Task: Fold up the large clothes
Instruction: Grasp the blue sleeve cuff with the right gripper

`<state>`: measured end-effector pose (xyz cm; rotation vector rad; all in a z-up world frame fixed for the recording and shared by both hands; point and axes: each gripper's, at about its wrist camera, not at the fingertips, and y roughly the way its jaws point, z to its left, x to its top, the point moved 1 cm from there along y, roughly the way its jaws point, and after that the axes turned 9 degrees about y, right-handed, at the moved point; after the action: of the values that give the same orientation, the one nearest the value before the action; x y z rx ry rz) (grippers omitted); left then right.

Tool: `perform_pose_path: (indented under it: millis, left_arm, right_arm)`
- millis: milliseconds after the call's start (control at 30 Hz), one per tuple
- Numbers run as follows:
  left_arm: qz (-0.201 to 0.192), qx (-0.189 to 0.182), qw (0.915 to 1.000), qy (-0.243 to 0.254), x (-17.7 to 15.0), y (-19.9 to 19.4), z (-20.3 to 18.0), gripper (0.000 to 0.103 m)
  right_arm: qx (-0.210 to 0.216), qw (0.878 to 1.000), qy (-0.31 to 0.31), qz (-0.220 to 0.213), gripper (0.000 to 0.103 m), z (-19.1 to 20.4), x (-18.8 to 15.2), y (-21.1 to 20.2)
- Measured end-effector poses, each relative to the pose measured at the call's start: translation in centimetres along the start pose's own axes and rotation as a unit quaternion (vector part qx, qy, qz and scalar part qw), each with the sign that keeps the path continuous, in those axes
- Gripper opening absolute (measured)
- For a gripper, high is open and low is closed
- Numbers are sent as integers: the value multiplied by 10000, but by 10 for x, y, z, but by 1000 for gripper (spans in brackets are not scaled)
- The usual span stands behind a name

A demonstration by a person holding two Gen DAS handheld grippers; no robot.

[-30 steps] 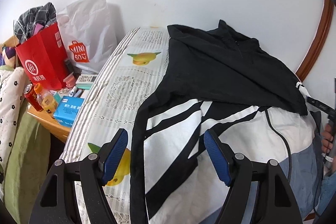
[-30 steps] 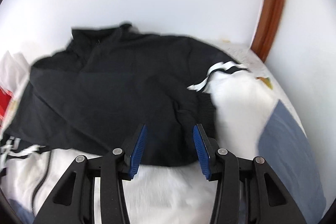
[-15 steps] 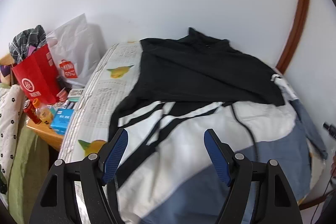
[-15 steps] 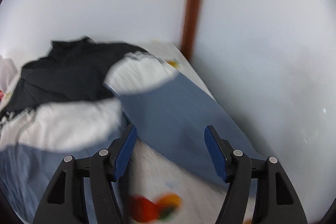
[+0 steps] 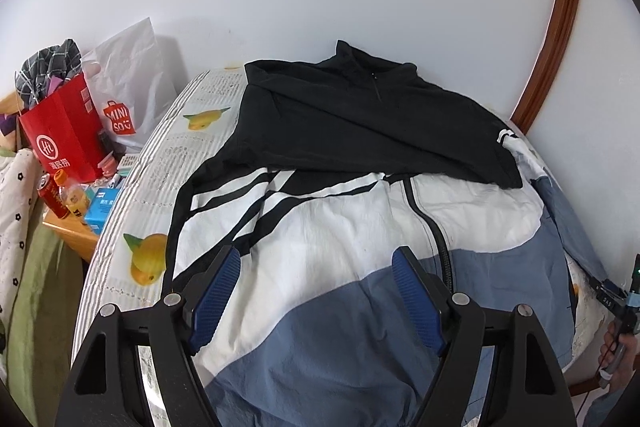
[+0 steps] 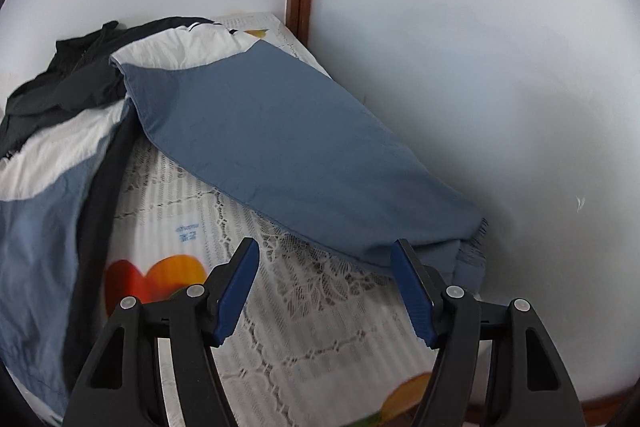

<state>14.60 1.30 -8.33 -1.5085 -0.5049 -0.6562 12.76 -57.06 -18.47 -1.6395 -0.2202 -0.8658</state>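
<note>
Jacket (image 5: 352, 267) is lying spread on the bed (image 5: 160, 163), zipper side up, with its black top part already folded down over the white chest band, collar end toward the far wall and blue hem toward us. We're holding the left gripper (image 5: 316, 301) over the front panel just left of the zipper, its jaws opening, nothing between them, pads not touching cloth.

We're hovering the right gripper (image 6: 324, 285) over the bare lace sheet (image 6: 304, 359), jaws standing wide and empty. What matters for us here is the blue sleeve (image 6: 288, 155): it's sticking out from the body on the right side, running diagonally from the shoulder at the far left of the right wrist view down to the cuff (image 6: 464, 259) near the wall (image 6: 480, 67). That cuff end is sitting just ahead of the right-hand finger (image 6: 412, 299) and a bit to its right, so it's not centred between the fingers.

Right hand is clearly the nearer one; the left is parked well apart over the torso. Our guess is the sleeve needs grabbing near the cuff and carrying across its own long axis, back toward the zipper. We're thinking the gripper wants to slide rightward first, since the wall is crowding that side
</note>
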Motion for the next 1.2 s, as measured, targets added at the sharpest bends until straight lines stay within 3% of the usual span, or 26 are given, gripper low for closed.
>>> perform_pose_path:
  millis: [267,333,400,433,633,800,933,1200]
  left_arm:
    - [93,238,9996,-113,-9,-1,11,80]
    - [125,290,9994,-167,-12,0,19,80]
    - [164,337,9991,-220,-15,3,26,80]
    - [195,369,9988,-243,-16,4,30,80]
    - [333,561,9976,-232,-29,16,55,80]
    - [479,747,9956,-302,-40,31,78,80]
    - [564,810,9948,-255,-45,39,90,80]
    - [561,672,9958,-279,-47,47,103,80]
  right_arm:
    - [-139,9997,-186,-55,65,11,6,27]
    - [-111,9998,-163,-48,47,12,7,29]
    - [-119,9998,-186,-2,12,16,10,32]
    - [-252,9994,-222,40,7,19,13,34]
    - [-549,9974,-297,-355,2,35,36,6]
    - [-327,9966,-195,-725,1,60,68,-28]
    - [42,9955,-160,-935,1,94,90,-46]
    - [967,9825,-685,-1437,1,214,119,-88]
